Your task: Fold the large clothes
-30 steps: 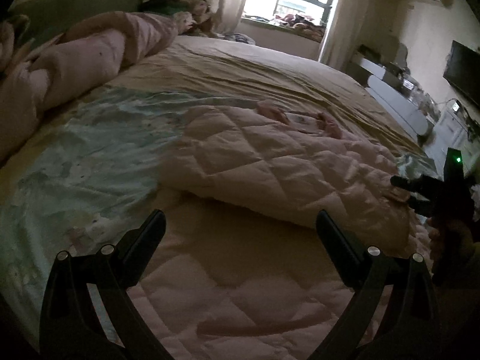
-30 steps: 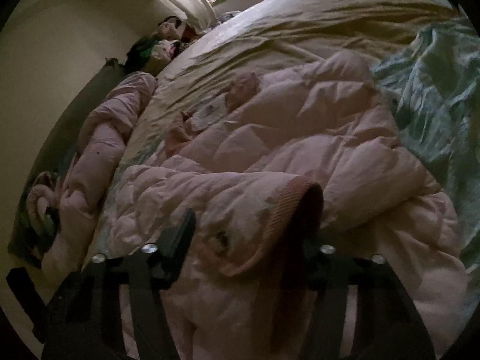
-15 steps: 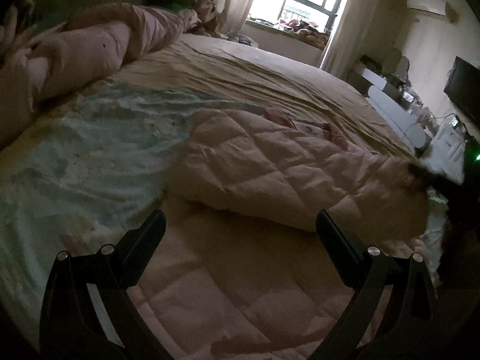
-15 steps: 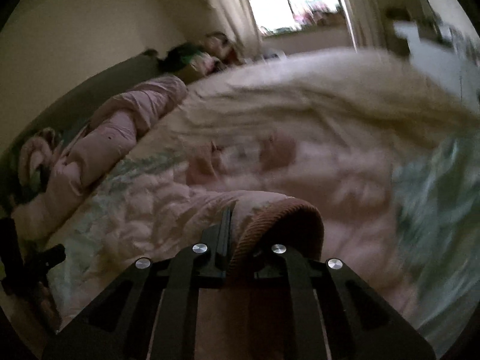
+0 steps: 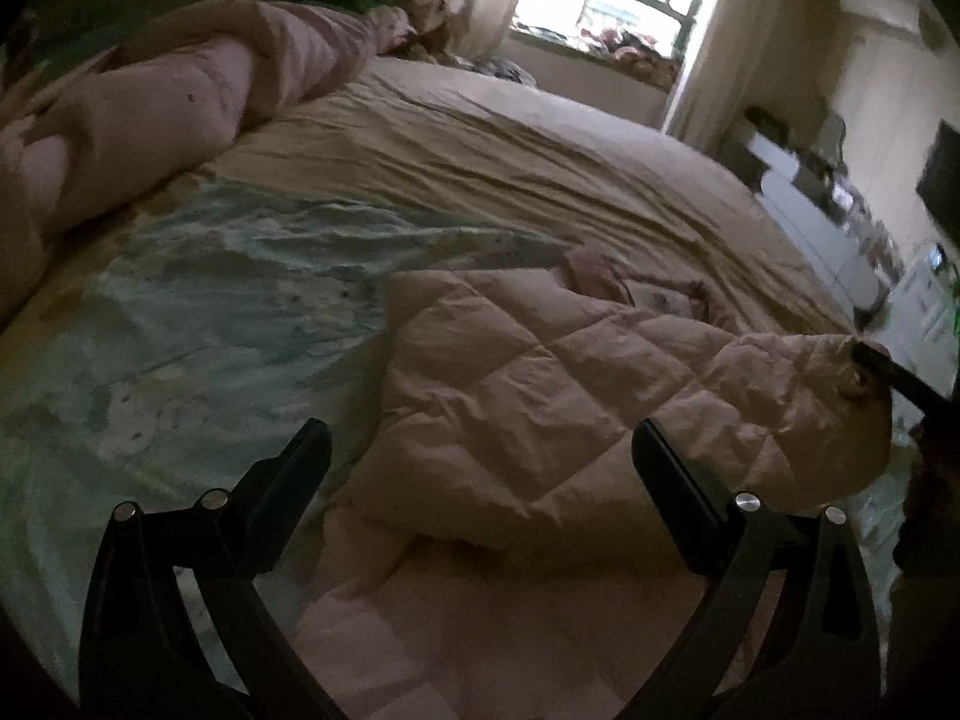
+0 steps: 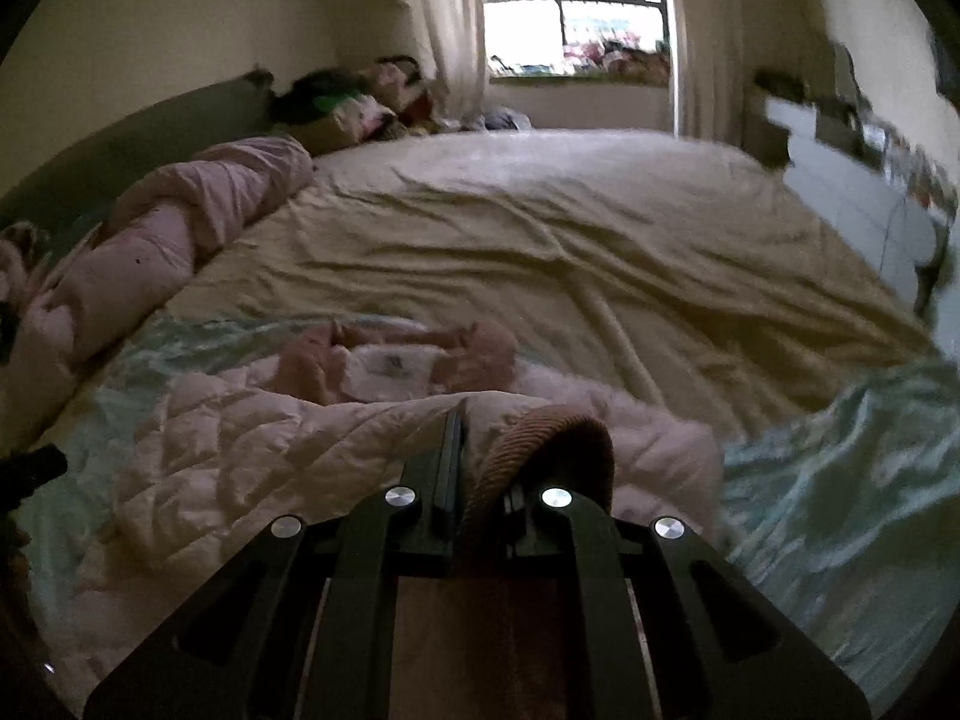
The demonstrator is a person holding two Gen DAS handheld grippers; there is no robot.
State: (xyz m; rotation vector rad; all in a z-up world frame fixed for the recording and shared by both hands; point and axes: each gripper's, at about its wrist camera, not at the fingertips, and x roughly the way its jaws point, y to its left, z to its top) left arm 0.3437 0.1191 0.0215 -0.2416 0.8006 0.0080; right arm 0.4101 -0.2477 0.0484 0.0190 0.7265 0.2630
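Right hand-held gripper (image 6: 480,468) is clamped tight, fingers drawn together on the ribbed cuff (image 6: 549,444) of the pink quilted jacket (image 6: 252,450), and the cuff bulges up in a brown-pink arch between and over the black fingers. In the left wrist view that same sleeve end (image 5: 840,396) is lifted off the bed at the far right, with a dark gripper finger poking into it.

Left hand-held gripper (image 5: 480,468) hangs wide apart, nothing between its fingers, poised just above the jacket's lower panel (image 5: 480,612). Its left finger (image 5: 288,480) sits over the edge where pink fabric meets the pale blue-green sheet (image 5: 180,312); its right finger (image 5: 678,492) is over the quilted body.

The jacket lies spread across the near part of the bed, diamond stitching showing, one sleeve folded across the body. Its collar with a white label (image 6: 390,366) points toward the window (image 6: 570,6). Beyond it stretches a wrinkled beige bedcover (image 6: 540,240). Along the left side lies a long rolled pink duvet (image 5: 180,96), with a heap of stuffed toys (image 6: 360,102) at the far corner. White curtains frame the bright window, and a pale cabinet (image 5: 822,228) stands at the right wall, blurred.
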